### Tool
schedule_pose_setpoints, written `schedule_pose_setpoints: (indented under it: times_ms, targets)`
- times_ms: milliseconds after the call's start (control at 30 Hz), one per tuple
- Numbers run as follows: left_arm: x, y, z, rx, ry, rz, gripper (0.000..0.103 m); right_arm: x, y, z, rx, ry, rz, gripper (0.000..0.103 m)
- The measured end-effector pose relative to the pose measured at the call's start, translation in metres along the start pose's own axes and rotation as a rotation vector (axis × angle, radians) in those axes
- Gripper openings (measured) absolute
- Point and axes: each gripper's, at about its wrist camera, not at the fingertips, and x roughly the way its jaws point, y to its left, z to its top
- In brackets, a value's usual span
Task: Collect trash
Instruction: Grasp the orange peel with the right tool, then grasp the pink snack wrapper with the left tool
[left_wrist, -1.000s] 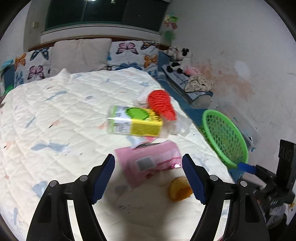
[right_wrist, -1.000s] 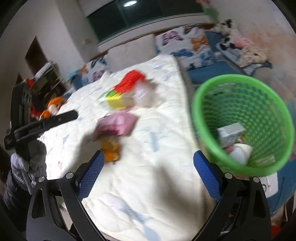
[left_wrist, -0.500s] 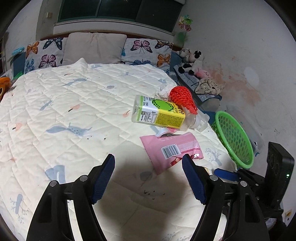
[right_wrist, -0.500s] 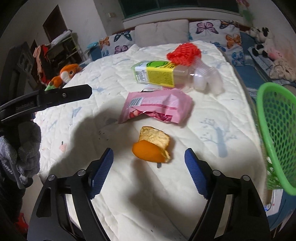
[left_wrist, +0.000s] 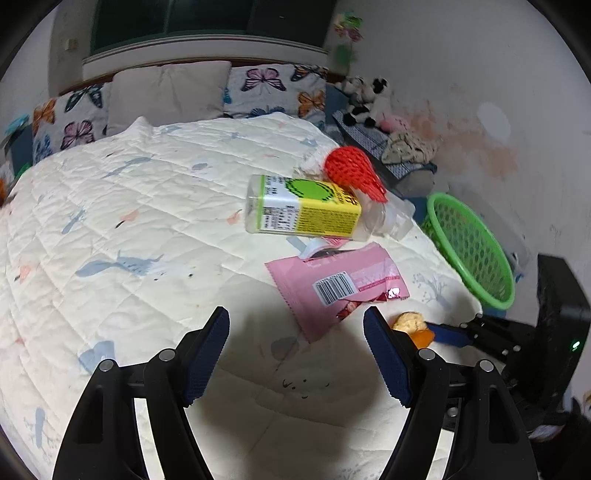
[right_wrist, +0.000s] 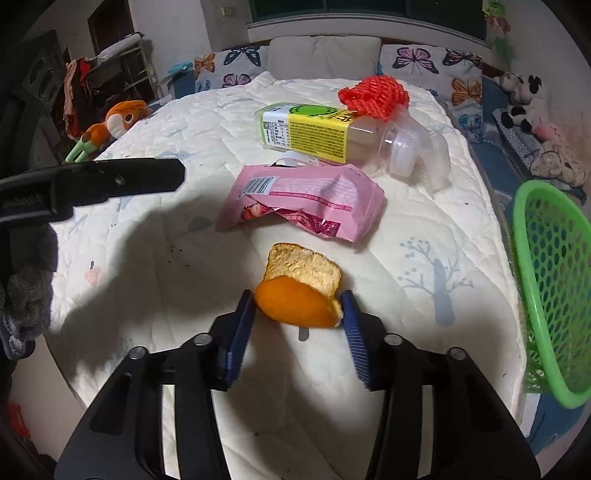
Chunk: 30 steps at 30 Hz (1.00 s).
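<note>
- Two grippers low over the bed (left_wrist: 110, 229)
- right gripper (right_wrist: 298, 314) pinching the orange peel (right_wrist: 301, 291) on the quilt, near the green basket (right_wrist: 554, 280)
- left gripper (left_wrist: 295, 354) hovers spread wide, nothing between its fingers, beside the pink wrapper (left_wrist: 332, 280)

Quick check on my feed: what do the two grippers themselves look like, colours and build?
Both match: the left gripper and right gripper have black plastic arms with silver rivets and blue ribbed pads. A grey knit glove shows behind the left one. No cables visible.
</note>
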Motion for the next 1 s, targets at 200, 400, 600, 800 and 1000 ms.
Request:
schedule_pose_setpoints:
  times_ms: [200, 400, 600, 800, 1000]
  targets:
    - [0.015, -0.018, 0.005, 0.114, 0.025, -0.014, 0.072, -0.013, -0.014, -0.002, 0.060, -0.005, 0.035, 0.046]
    - [0.037, -0.037, 0.019, 0.250, 0.048, -0.033, 0.074, -0.031, -0.030, -0.006, 0.125, -0.013, 0.060, 0.046]
    - [0.060, -0.052, 0.030, 0.350, 0.083, -0.076, 0.081, -0.046, -0.047, -0.011, 0.181, -0.029, 0.071, 0.046]
    - [0.075, -0.064, 0.031, 0.444, 0.101, -0.067, 0.083, -0.055, -0.058, -0.012, 0.212, -0.038, 0.074, 0.046]
    - [0.077, -0.062, 0.028, 0.434, 0.092, -0.068, 0.061, -0.062, -0.066, -0.010, 0.235, -0.056, 0.064, 0.046]
